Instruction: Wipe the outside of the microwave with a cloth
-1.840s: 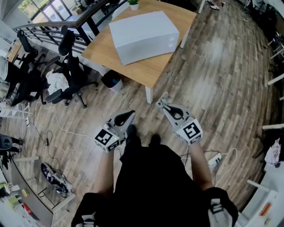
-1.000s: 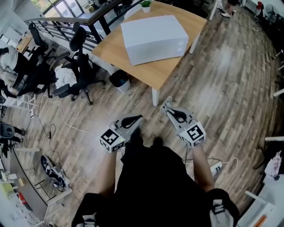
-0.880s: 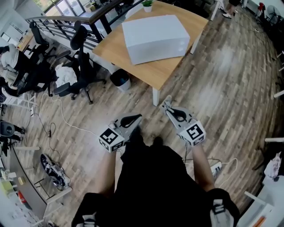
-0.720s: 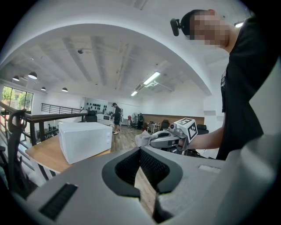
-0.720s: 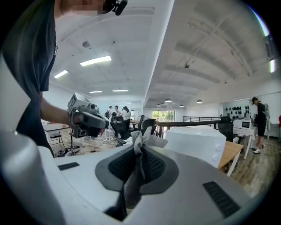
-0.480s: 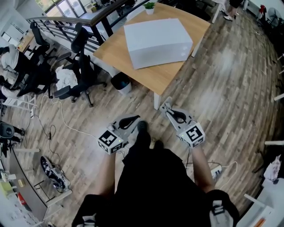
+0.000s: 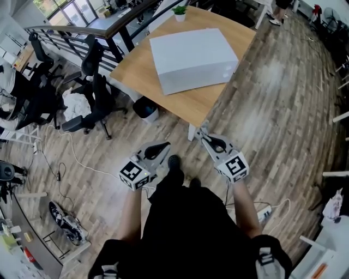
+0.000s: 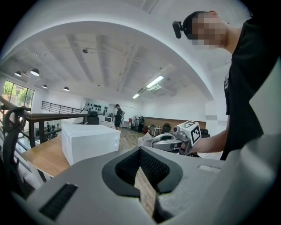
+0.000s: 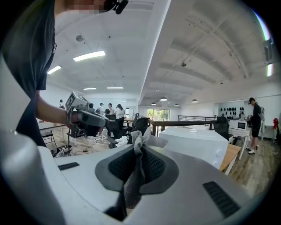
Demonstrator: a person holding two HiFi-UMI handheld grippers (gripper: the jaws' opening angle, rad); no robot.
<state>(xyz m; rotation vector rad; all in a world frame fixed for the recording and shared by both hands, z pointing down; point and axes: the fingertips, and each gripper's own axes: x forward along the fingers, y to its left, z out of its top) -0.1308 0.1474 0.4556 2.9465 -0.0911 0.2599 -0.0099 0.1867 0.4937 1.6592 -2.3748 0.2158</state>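
The white microwave (image 7: 191,52) stands on a wooden table (image 7: 203,102), well ahead of both grippers. In the head view my right gripper (image 7: 202,131) points at the table's near corner, shut on a grey cloth (image 9: 139,139) that bunches up out of its tips. My left gripper (image 7: 164,145) is held beside it at the same height, shut with nothing in it. In the left gripper view the microwave (image 8: 88,143) is at the left, and the right gripper (image 8: 163,141) with the cloth (image 8: 144,140) is at the right. In the right gripper view the microwave (image 9: 197,141) is right of centre.
Black office chairs (image 7: 91,93) and a dark bin (image 7: 143,105) stand left of the table. A small potted plant (image 7: 180,11) sits at the table's far edge. A white cable (image 7: 71,155) and a power strip (image 7: 265,197) lie on the wood floor. People stand far off.
The table and microwave have drawn a little closer and shifted in the head view as the person steps forward. Both grippers keep their pose, the cloth still in the right one.
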